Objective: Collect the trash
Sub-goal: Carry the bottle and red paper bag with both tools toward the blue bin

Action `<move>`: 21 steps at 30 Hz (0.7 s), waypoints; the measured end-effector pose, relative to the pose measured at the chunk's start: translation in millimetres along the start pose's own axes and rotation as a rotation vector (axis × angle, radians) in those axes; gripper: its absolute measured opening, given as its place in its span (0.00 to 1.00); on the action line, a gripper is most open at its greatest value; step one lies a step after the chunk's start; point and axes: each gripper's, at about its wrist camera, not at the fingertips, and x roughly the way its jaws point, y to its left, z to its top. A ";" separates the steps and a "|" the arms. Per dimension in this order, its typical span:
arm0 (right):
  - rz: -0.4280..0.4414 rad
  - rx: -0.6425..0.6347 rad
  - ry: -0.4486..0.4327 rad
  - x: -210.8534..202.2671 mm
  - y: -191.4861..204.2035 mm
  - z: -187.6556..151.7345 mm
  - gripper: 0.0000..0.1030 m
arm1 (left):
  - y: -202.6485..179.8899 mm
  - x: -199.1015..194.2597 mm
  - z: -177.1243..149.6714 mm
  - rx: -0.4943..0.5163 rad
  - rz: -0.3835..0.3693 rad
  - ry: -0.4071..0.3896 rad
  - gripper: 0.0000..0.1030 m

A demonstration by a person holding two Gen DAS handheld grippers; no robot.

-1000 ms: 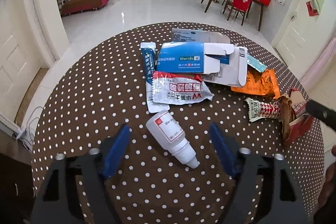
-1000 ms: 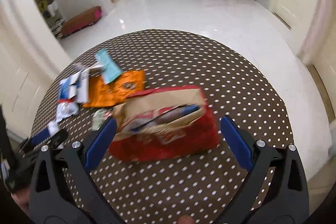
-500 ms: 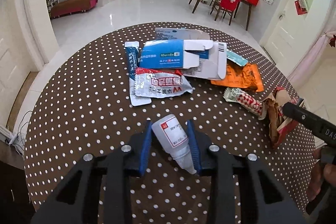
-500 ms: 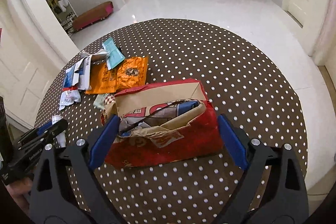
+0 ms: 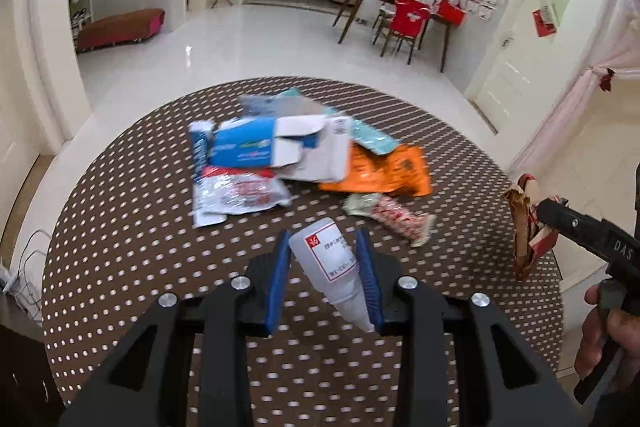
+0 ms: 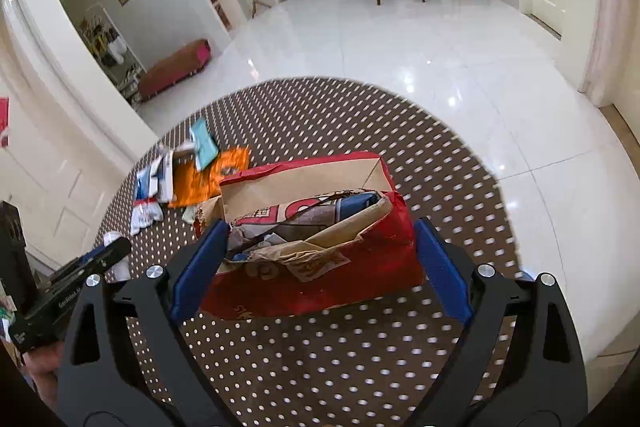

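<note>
My left gripper (image 5: 324,247) is shut on a small white dropper bottle (image 5: 332,263) with a red-and-white label and holds it above the dotted brown table (image 5: 120,227). Behind it lies a pile of trash: a blue-and-white carton (image 5: 272,147), a clear red-printed wrapper (image 5: 236,195), an orange packet (image 5: 380,171) and a red-patterned wrapper (image 5: 392,215). My right gripper (image 6: 318,251) is open, its fingers on either side of a red paper bag (image 6: 320,227) holding crumpled paper. The bag also shows at the right edge of the left wrist view (image 5: 528,223).
The round table's edge (image 6: 500,187) drops to a glossy white floor. A wooden table with a red chair (image 5: 408,23) stands far back. Cables (image 5: 24,267) lie on the floor at the left. The left gripper (image 6: 100,259) shows at the left of the right wrist view.
My left gripper closed on the dropper bottle, lifted it off the table and swung right. My right gripper stayed open around the red bag and edged closer.
</note>
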 end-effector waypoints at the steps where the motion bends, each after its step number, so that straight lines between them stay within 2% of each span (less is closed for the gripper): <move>1: -0.001 0.010 -0.013 -5.5 -5.6 1.9 0.88 | -5.2 -0.5 3.9 0.008 -0.007 -0.002 0.32; 6: -0.020 0.067 -0.064 -29.3 -36.1 9.6 0.88 | -42.2 -1.3 12.4 0.070 -0.058 -0.010 0.32; 12: -0.084 0.186 -0.110 -58.9 -101.9 6.2 0.88 | -90.3 4.9 13.4 0.146 -0.134 -0.002 0.32; 16: -0.144 0.278 -0.107 -68.1 -154.1 -6.2 0.88 | -121.1 10.8 13.5 0.193 -0.175 0.013 0.32; 21: -0.215 0.395 -0.050 -58.4 -214.7 -30.4 0.88 | -157.5 17.5 8.9 0.255 -0.214 0.030 0.32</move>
